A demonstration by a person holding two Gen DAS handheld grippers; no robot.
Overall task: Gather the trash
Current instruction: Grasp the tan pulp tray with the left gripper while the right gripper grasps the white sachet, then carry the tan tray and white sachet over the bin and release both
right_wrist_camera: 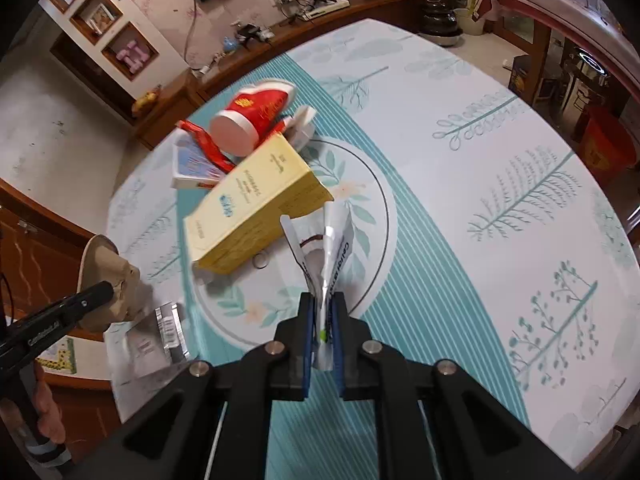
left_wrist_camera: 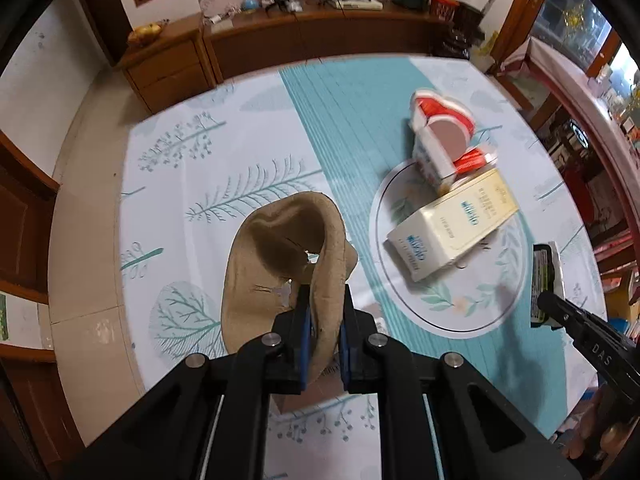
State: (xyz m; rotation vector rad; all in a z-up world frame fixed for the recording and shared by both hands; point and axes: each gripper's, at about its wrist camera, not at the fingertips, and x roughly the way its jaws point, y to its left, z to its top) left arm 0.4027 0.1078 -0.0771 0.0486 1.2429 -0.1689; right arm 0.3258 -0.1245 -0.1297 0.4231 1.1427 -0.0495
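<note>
The left hand-held gripper (left_wrist_camera: pixel 323 320) pinches the soft, light brown paper (left_wrist_camera: pixel 280 256) at its 6 o'clock edge, while the right hand-held gripper (right_wrist_camera: pixel 323 320) squeezes a thin, crinkly wrapper (right_wrist_camera: pixel 324 256).

You see a round table under a leaf-printed tablecloth (left_wrist_camera: pixel 248 128). Past its far edge runs a wooden sideboard (left_wrist_camera: pixel 320 36) carrying cables and gadgets. Pink dumbbells (right_wrist_camera: pixel 132 54) sit in a wall niche.
</note>
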